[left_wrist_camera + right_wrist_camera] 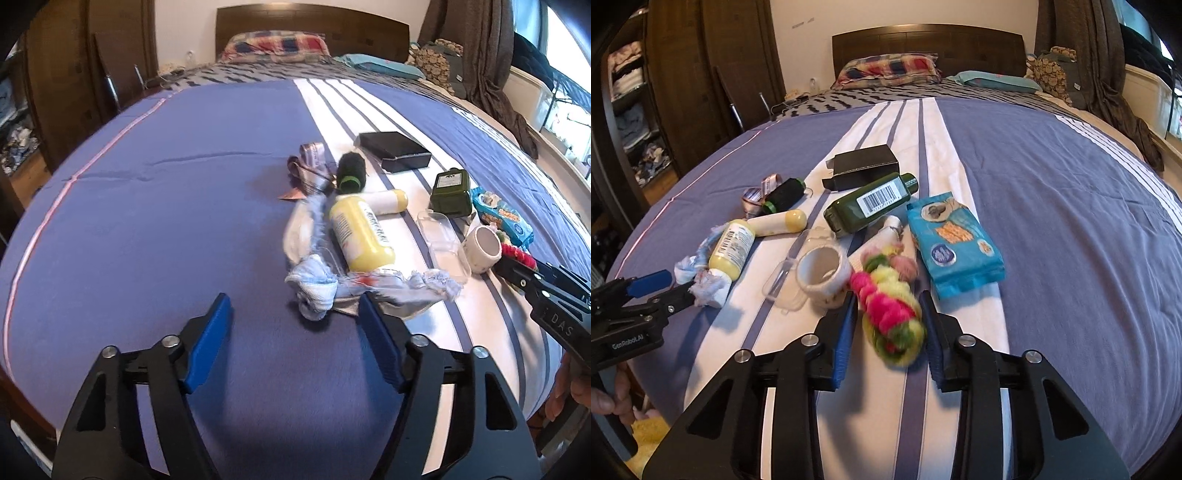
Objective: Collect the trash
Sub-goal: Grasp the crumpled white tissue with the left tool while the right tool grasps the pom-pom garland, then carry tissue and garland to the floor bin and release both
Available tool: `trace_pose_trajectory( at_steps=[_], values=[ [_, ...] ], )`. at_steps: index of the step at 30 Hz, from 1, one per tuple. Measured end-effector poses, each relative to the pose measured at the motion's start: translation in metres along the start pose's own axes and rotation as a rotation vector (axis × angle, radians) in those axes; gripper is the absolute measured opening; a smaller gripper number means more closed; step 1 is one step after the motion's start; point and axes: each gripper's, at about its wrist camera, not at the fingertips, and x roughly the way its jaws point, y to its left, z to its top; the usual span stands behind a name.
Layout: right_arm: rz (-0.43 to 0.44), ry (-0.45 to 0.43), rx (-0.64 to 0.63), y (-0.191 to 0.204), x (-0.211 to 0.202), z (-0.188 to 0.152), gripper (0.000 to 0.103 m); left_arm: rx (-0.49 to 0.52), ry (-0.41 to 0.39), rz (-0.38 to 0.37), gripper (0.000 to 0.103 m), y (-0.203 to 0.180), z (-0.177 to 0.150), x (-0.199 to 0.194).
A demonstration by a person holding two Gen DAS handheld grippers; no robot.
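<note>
Two blue pads of the left gripper (295,314) stand wide apart, gripping nothing, with the crumpled pale-blue wrapper (325,284) just beyond them, lying against the near end of the yellow bottle (360,236) on the bedspread (147,206). In the right wrist view, the right gripper (888,317) has narrowed its jaws around the pink-and-yellow fluffy ball (890,317), right of that yellow bottle (733,247); whether the pads press it I cannot tell.

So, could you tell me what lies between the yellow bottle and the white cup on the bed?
A clear plastic case lies between the yellow bottle and the white cup, on the white stripe; the right wrist view shows it best.
</note>
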Motion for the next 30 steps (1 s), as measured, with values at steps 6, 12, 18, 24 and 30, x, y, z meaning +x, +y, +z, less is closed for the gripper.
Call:
trace_pose_trajectory(
  at_steps=[6, 12, 18, 24, 30],
  values=[
    [0.001, -0.011, -0.011, 0.001, 0.003, 0.002, 0.025, -0.011, -0.013, -0.029, 0.022, 0.006, 0.008, 0.009],
    [-0.001, -0.025, -0.027, 0.002, -0.012, -0.004, 0.024, -0.036, -0.029, -0.053, 0.013, 0.013, 0.004, -0.002],
    [0.009, -0.072, -0.031, 0.002, -0.048, -0.010, 0.024, -0.028, -0.075, -0.056, 0.011, 0.004, -0.006, -0.039],
    [0.022, -0.120, -0.046, 0.002, -0.098, -0.024, 0.024, 0.005, -0.149, -0.064, 0.011, -0.022, -0.025, -0.098],
    [0.053, -0.091, -0.046, -0.002, -0.142, -0.055, 0.024, 0.038, -0.181, -0.080, 0.011, -0.045, -0.054, -0.147]
  ],
)
